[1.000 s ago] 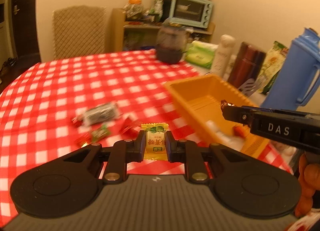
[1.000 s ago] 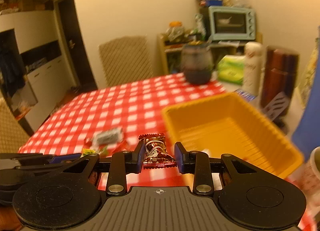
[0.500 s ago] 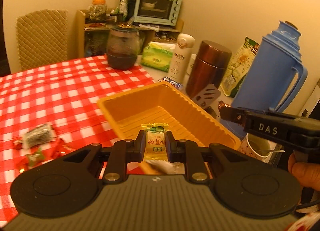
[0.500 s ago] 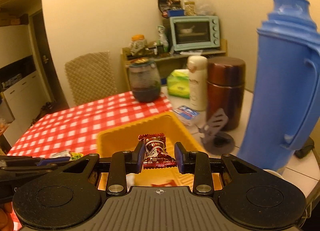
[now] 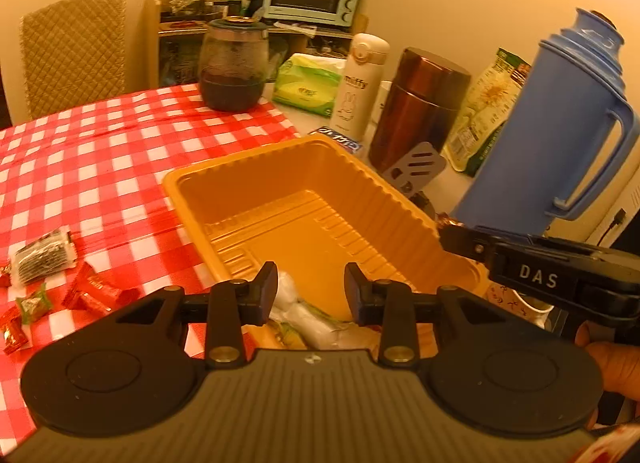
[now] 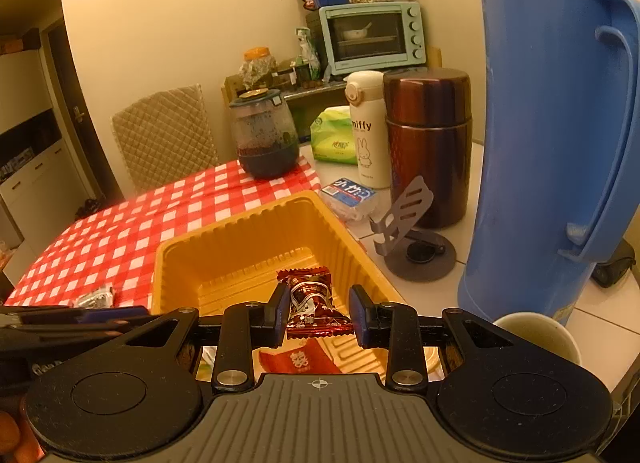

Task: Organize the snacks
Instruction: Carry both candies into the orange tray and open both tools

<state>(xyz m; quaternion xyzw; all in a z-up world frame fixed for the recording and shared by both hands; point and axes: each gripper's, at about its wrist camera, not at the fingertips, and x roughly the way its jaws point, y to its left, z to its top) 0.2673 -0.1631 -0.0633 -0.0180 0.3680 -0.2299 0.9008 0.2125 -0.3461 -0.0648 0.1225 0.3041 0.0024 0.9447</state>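
The left gripper [image 5: 310, 293] has just been opening its jaws; they stand spread over the near end of the orange tray [image 5: 248, 173] with nothing between them, and wrapped snacks [image 5: 308, 319] lie in the tray below. The right gripper [image 6: 318, 313] pinches a dark red candy [image 6: 310, 305] by its sides above the same tray; a red packet [image 6: 298, 361] with white characters lies under it. Seen from the left wrist, the right tool's body reads "DAS". More loose candies [image 5: 60, 287] lie on the red checked tablecloth [image 5: 100, 167] left of the tray. Beyond the tray stand a white bottle [image 6: 366, 131] marked "miffy" with a rabbit drawing, a brown flask [image 6: 428, 143] and a blue thermos [image 6: 548, 135].
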